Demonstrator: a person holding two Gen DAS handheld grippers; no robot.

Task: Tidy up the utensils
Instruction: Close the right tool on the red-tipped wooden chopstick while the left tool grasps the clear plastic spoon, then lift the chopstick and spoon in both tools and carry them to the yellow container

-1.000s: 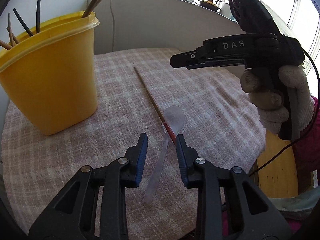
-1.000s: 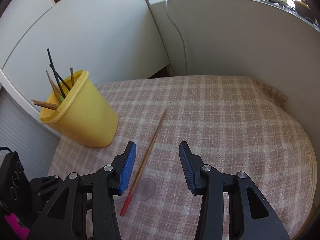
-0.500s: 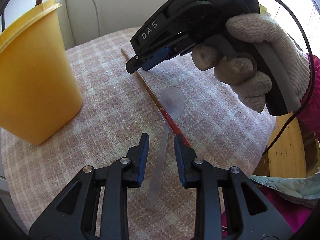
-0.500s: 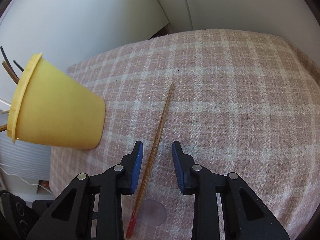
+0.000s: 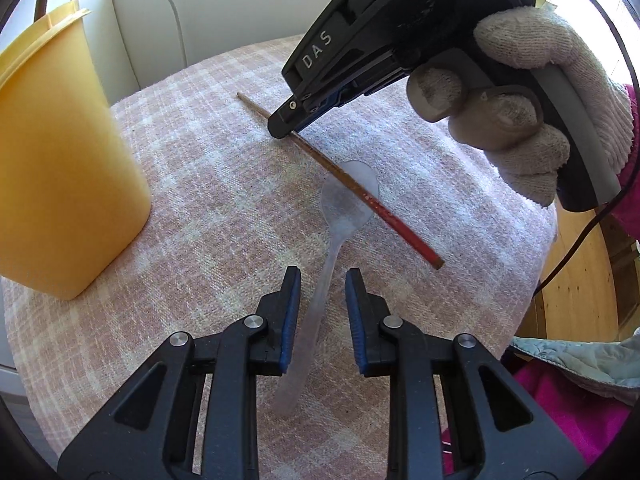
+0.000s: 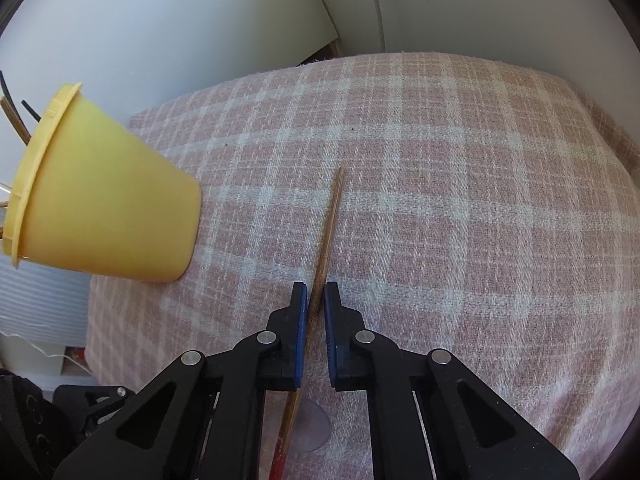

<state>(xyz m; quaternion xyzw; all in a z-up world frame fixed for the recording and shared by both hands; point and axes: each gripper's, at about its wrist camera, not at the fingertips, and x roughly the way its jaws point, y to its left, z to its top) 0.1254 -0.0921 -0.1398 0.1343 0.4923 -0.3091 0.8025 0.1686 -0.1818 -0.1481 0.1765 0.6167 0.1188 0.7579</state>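
On the tablecloth point(image 5: 224, 184) a cup point(image 5: 60, 168) stands near the left edge, with sticks point(image 6: 12, 120) standing in it. A chopstick point(image 5: 360, 196) lies slantwise across the middle of the cloth, its far end toward the back edge and its near end toward the right edge, and it crosses over the bowl of a spoon point(image 5: 344, 208) whose handle runs toward the front edge. Cup and chopstick are well apart, and a wall panel point(image 6: 480, 8) rises just behind the back edge.
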